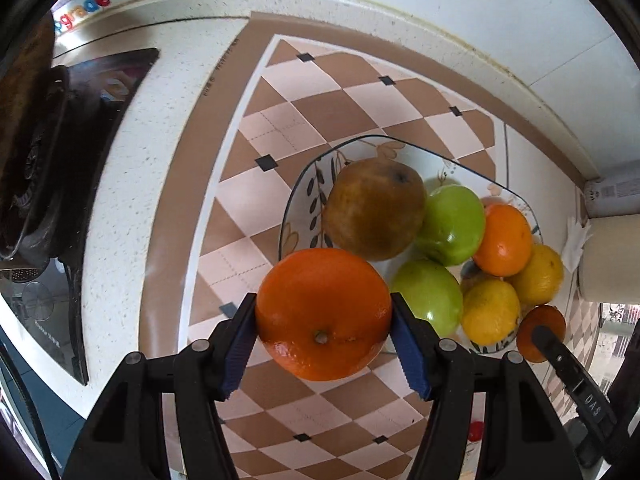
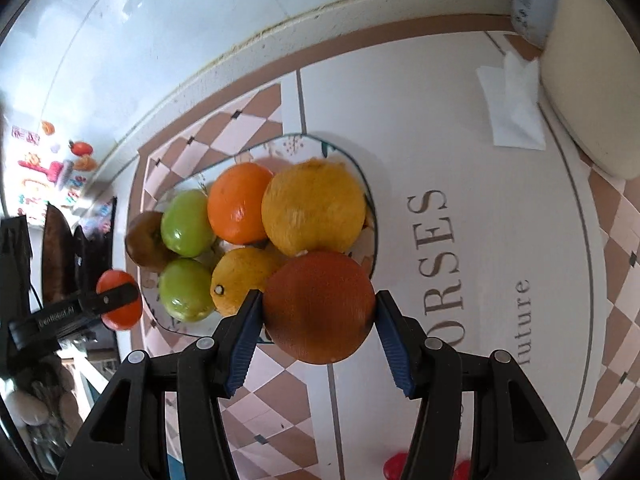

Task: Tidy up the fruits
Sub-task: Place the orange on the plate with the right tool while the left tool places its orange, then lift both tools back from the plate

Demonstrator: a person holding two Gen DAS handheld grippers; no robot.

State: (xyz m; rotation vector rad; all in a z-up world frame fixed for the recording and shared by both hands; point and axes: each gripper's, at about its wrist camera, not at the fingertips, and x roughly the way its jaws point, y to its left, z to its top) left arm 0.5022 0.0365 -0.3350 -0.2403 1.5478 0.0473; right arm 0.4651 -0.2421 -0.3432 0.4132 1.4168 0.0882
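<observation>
My left gripper [image 1: 323, 330] is shut on a bright orange [image 1: 323, 314], held above the near-left rim of a glass fruit plate [image 1: 304, 196]. The plate holds a brown pear [image 1: 374, 210], two green apples [image 1: 454, 222], an orange [image 1: 503, 240] and two yellow citrus [image 1: 490, 312]. My right gripper [image 2: 318, 332] is shut on a darker orange [image 2: 319, 306], held at the plate's near-right edge [image 2: 370, 200], next to a big yellow citrus [image 2: 314, 208]. The right gripper and its orange also show in the left wrist view [image 1: 540, 332]. The left gripper and its orange show in the right wrist view [image 2: 120, 300].
The plate stands on a checkered brown-and-pink mat [image 1: 280, 128] on a speckled white counter [image 1: 132, 200]. A black stove [image 1: 36, 184] lies to the left. A cream container [image 2: 592, 92] and a white paper napkin [image 2: 516, 108] sit at the right. A white tiled wall [image 2: 160, 20] runs behind.
</observation>
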